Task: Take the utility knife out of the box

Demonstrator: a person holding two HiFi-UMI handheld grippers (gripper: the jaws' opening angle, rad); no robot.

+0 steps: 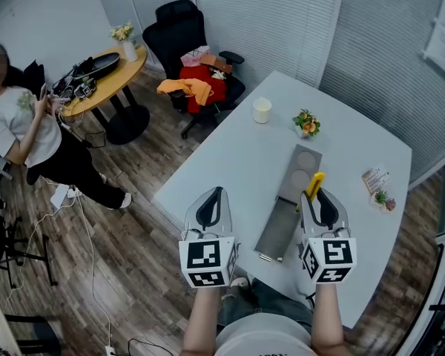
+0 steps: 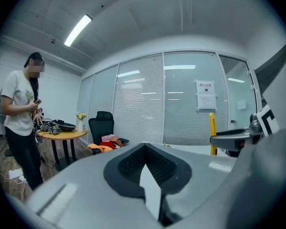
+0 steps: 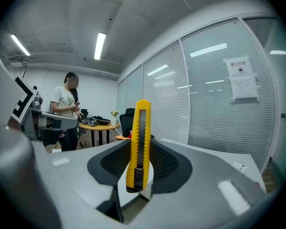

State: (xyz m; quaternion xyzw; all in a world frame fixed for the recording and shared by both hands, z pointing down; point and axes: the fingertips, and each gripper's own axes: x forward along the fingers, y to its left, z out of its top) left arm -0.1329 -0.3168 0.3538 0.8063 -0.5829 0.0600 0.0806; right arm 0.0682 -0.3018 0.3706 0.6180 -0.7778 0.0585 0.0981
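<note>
One utility knife [image 3: 137, 144], apparently tip-up

L forearm [image 1: 202, 317] and R forearm [image 1: 325, 314], bare, reach fwd side by side. L gripper [image 1: 217, 193]: jaws pressed together, nothing btwn. R gripper [image 1: 317, 197]: jaws clamped on upright utility knife [image 1: 314, 183].

Colours: utility knife [image 3: 138, 144] yellow, black slider. Box [image 1: 280, 228] grey. Tabletop [image 1: 230, 154] white. Left tool [image 1: 216, 193], right tool [image 1: 317, 195]: grey, black pads [image 2: 128, 163], black-white square markers. Floor [image 1: 133, 228] brown wood-grain.
</note>
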